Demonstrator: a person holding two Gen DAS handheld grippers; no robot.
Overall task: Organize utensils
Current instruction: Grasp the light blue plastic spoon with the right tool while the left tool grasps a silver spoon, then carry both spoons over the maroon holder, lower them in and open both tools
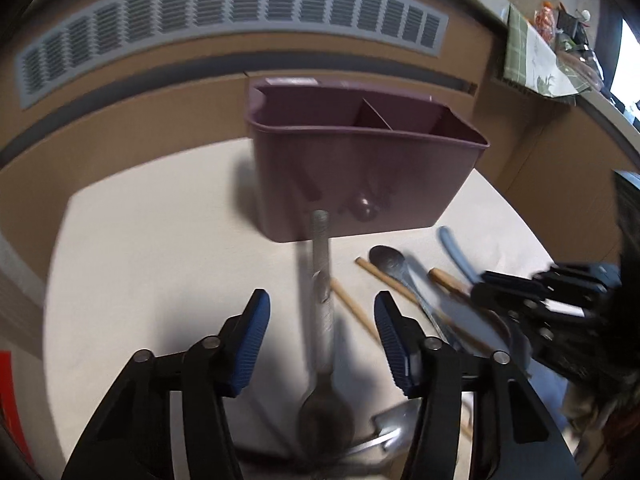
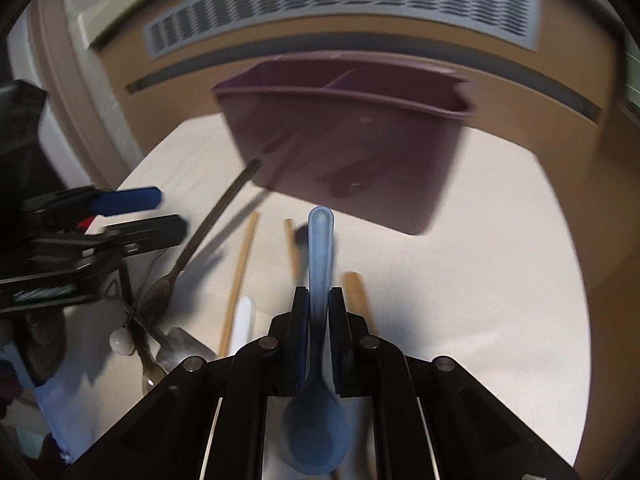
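Two compartments divide the mauve plastic caddy (image 1: 360,168), which stands on the white tabletop (image 1: 160,248) against a brown wall carrying a long grey louvred vent (image 1: 232,12). Loose utensils lie scattered on the table in front of the caddy: a light wooden chopstick (image 2: 240,276), a second wooden stick (image 2: 291,248), a wooden-handled piece (image 2: 356,292), a white plastic handle (image 2: 245,316) and a dark metal spoon (image 1: 390,262). These crowd the ground between the two tools.

A long metal spoon (image 1: 323,320) lies under the left gripper (image 1: 322,338), handle pointing away toward the caddy, bowl nearest the camera; its long axis runs between the fingers. The left gripper's blue ribbed pads (image 1: 252,344) stand wide apart on either side of the handle, touching nothing.

The right gripper (image 2: 319,300) is pressed together on a translucent blue plastic spoon (image 2: 320,248), pinching its handle partway along. The handle end points forward at the caddy's near wall, the bowl sits back under the fingers. The right gripper is held over the table, in front of the caddy, level with the left and beside it.
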